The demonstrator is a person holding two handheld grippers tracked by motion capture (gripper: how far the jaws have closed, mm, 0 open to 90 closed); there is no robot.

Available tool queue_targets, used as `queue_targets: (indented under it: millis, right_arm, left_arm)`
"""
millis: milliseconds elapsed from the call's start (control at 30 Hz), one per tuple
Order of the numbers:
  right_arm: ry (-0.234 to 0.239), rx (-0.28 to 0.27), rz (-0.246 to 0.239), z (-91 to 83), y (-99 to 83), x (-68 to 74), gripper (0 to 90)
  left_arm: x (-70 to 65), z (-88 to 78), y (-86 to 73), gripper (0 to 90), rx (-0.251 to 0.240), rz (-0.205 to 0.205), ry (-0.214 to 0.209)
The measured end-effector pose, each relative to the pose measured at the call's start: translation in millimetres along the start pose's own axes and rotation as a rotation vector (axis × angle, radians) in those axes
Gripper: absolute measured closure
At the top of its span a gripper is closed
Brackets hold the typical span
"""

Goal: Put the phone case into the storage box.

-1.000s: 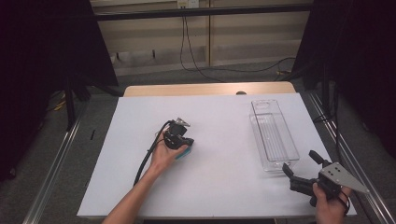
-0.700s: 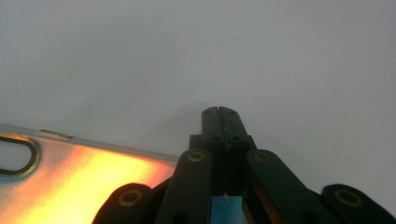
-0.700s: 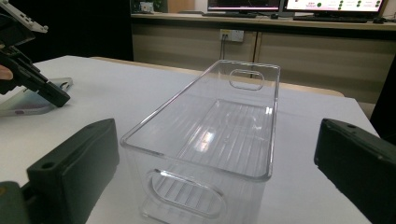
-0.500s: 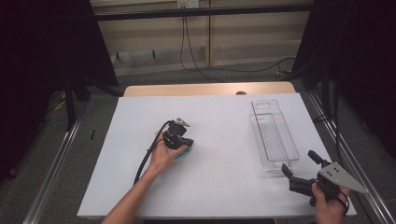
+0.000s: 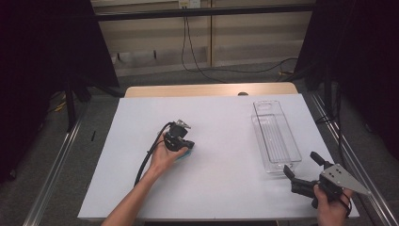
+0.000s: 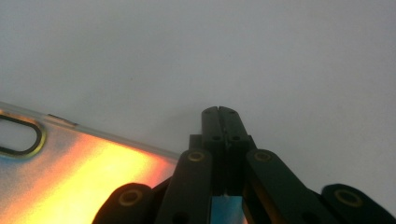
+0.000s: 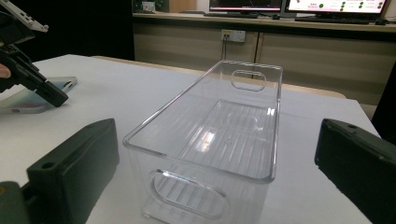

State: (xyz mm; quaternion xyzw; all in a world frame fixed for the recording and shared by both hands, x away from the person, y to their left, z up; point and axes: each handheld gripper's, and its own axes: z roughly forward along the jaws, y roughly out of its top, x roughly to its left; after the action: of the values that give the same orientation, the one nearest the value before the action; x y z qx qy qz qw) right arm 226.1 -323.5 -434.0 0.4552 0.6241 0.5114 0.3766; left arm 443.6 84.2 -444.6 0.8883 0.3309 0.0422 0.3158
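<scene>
A translucent phone case (image 6: 70,172) with an orange and blue sheen lies flat on the white table (image 5: 226,188). In the high view the phone case (image 5: 188,153) peeks out blue under my left hand. My left gripper (image 5: 184,142) points down over its edge, and its jaws (image 6: 218,112) are pressed together with nothing visible between the tips. From the right gripper view the left gripper (image 7: 51,97) touches down at the phone case (image 7: 23,101). My right gripper (image 5: 301,163) stands open at the near end of a clear plastic bin (image 5: 275,136), jaws wide apart in front of the clear bin (image 7: 224,135).
The bin is empty and has handle cutouts at both ends. A black cable (image 5: 146,162) trails from the left gripper toward the table's front edge. Metal rails (image 5: 56,165) run along both sides of the table. A wooden strip (image 5: 211,89) borders the far edge.
</scene>
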Motion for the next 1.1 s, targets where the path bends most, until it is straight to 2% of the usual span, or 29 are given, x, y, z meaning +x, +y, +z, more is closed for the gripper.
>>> queue_targets:
  millis: [133,300,567,733,833,1000,1100]
  right_arm:
    - [0.0,0.0,0.001,0.0,-0.1,-0.1,0.0]
    - [-0.003,-0.001,0.001,-0.1,0.1,0.3,0.0]
    - [-0.004,0.002,0.0,0.4,-0.3,0.3,0.0]
    - [-0.002,0.0,-0.004,0.2,-0.1,1.3,0.0]
    - [-0.009,0.0,-0.012,-0.2,-0.2,0.7,0.0]
    - [-0.009,-0.001,-0.025,-0.5,-0.3,1.1,0.0]
    - [0.005,-0.011,-0.05,-1.1,0.4,1.7,0.0]
  left_arm:
    - [-0.6,-1.0,-0.8,90.0,0.005,0.003,-0.003]
    - [-4.6,-1.6,-1.6,90.0,0.008,0.022,0.021]
    - [-2.0,-3.8,-3.4,90.0,0.02,0.001,-0.005]
    - [-2.4,-4.2,-4.0,90.0,0.02,0.008,-0.007]
    - [-5.8,-4.2,-4.7,90.0,0.017,0.02,0.016]
    - [-4.6,-4.7,-4.6,90.0,0.02,0.017,0.007]
    - [-5.6,-4.8,-4.3,90.0,0.025,0.021,0.013]
